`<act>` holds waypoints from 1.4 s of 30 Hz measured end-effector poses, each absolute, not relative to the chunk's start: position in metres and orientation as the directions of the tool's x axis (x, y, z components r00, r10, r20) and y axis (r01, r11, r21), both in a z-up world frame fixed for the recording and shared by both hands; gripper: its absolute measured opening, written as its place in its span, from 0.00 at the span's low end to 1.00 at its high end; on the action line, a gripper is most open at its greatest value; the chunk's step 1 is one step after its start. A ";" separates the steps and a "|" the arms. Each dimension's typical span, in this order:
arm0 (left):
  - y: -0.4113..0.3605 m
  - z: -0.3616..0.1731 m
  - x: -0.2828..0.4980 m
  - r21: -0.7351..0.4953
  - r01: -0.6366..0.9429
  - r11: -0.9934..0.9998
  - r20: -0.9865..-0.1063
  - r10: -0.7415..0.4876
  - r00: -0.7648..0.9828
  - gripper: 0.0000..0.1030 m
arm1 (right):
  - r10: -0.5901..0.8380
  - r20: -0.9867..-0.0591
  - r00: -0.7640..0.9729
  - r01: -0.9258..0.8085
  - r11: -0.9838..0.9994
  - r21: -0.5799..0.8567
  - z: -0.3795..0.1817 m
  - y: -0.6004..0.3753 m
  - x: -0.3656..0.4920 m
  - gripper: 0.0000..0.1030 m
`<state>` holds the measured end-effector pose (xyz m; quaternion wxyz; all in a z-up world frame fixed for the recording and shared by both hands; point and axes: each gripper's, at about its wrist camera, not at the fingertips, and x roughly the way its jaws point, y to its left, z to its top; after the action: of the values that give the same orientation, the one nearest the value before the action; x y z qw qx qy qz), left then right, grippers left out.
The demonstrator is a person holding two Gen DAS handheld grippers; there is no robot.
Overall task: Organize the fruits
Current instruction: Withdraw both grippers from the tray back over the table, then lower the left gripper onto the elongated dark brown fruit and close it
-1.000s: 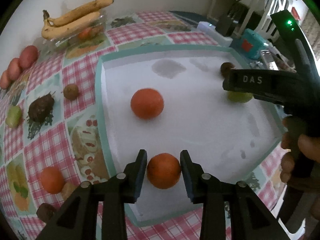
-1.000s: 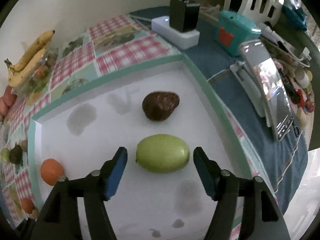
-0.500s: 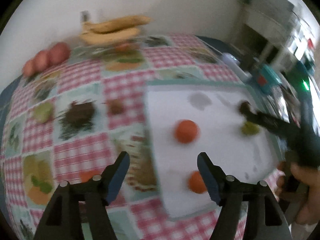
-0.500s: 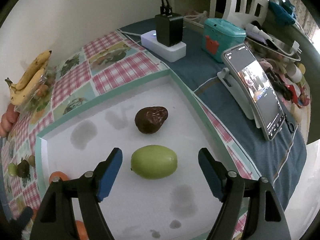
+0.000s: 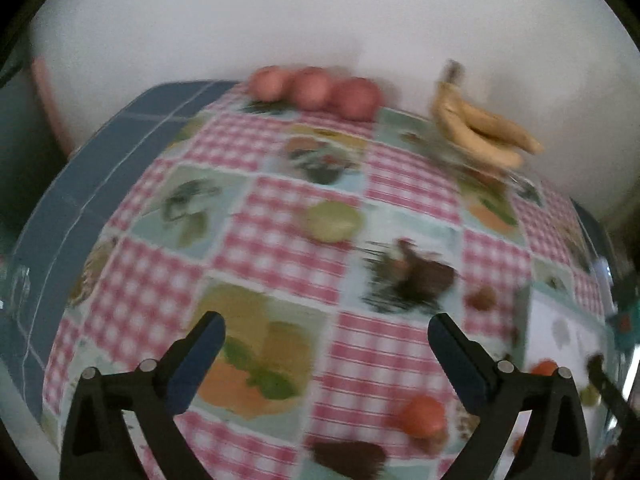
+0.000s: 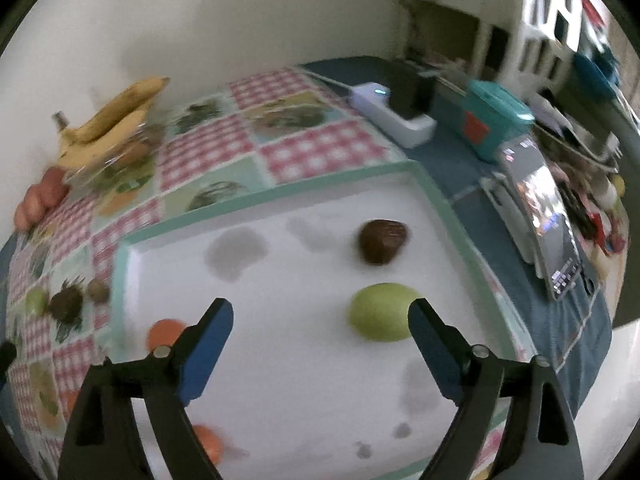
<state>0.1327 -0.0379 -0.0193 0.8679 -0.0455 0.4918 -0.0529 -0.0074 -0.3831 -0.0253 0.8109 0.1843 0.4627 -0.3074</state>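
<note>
The left gripper point(image 5: 326, 338) is hanging over the checked cloth point(image 5: 280, 240) on the desk, its fingers having just been spreading wide with nothing between them. The right gripper point(image 6: 320, 320) is hovering above the white tray point(image 6: 280, 208), fingers likewise widening and empty, while the green fruit point(image 6: 380, 312) is lying on the tray just beside its right finger, near the brown fruit point(image 6: 382, 241).

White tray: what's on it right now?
On the tray: a green fruit, a dark brown fruit, and two oranges, both partly covered by the right gripper's finger.
</note>
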 end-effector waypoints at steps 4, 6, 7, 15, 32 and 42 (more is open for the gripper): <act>0.002 -0.023 0.134 -0.149 -0.071 0.986 -0.856 -0.093 0.508 1.00 | -0.310 -0.861 0.404 0.618 0.786 0.007 -0.026 -0.355 0.006 0.90; 0.015 -0.025 0.134 -0.160 -0.106 0.981 -0.857 -0.085 0.508 1.00 | -0.303 -0.858 0.414 0.591 0.807 0.000 -0.026 -0.339 0.011 0.93; 0.020 -0.025 0.133 -0.166 -0.120 0.979 -0.857 -0.083 0.509 1.00 | -0.291 -0.859 0.422 0.572 0.820 0.003 -0.026 -0.329 0.014 0.93; 0.036 -0.025 0.118 -0.166 -0.112 0.980 -0.852 -0.086 0.516 1.00 | -0.200 -0.829 0.522 0.439 0.897 0.060 -0.018 -0.266 0.024 0.93; 0.017 -0.054 0.097 -0.222 -0.018 0.975 -0.904 -0.199 0.378 1.00 | -0.090 -0.872 0.482 0.307 0.949 0.071 -0.031 -0.227 0.021 0.93; -0.013 -0.074 0.091 -0.246 0.061 0.967 -0.935 -0.253 0.248 0.99 | -0.146 -0.893 0.425 0.459 0.885 0.074 -0.035 -0.264 0.011 0.93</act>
<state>0.0909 -0.0127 -0.0738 0.7860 -0.0795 0.6048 -0.1001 0.0114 -0.2642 -0.0346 0.8298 0.1554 0.5039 -0.1825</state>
